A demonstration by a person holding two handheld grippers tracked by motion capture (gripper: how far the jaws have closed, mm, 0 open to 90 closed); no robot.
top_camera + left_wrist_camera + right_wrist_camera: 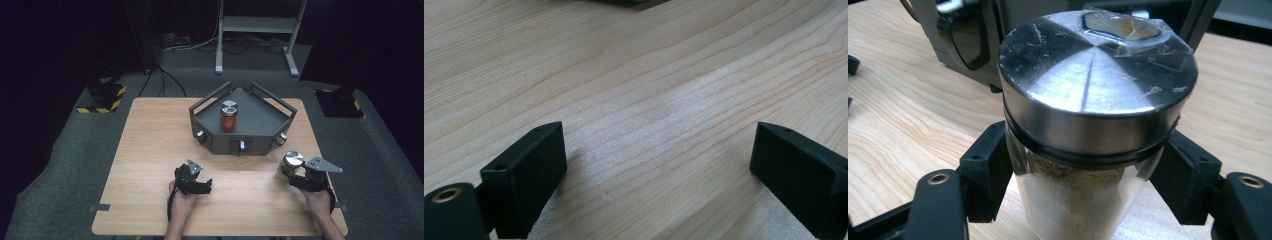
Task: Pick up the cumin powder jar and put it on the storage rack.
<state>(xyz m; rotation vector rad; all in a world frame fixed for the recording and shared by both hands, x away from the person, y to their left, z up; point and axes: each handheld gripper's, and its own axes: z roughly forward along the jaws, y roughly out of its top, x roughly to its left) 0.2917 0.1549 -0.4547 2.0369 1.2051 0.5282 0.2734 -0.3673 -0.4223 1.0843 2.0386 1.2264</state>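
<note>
Pale-spice jar (1083, 150), glass with a steel lid, stands upright at the near right part of the desk (150, 150), clamped at its glass body between the two black jaws of the right tongs (295, 176); the pads press on both sides just below the lid. Contents are a pale, sandy powder.

Left tongs (206, 186) rest near the desk's front edge, left of centre, well apart from that jar. Their jaws stand wide with only bare wood between them.

Beyond the held jar, just past it, sits a dark grey angular tray (260, 145) with raised rails, at the far middle of the desk. Its front wall faces the jar and stands between it and the tray's inside. One red-filled jar (229, 117) with a steel lid stands upright inside the tray.

Count: two jars, one tray, two tongs. Farther off, on the floor, a white metal stand (257, 25) and cables.
</note>
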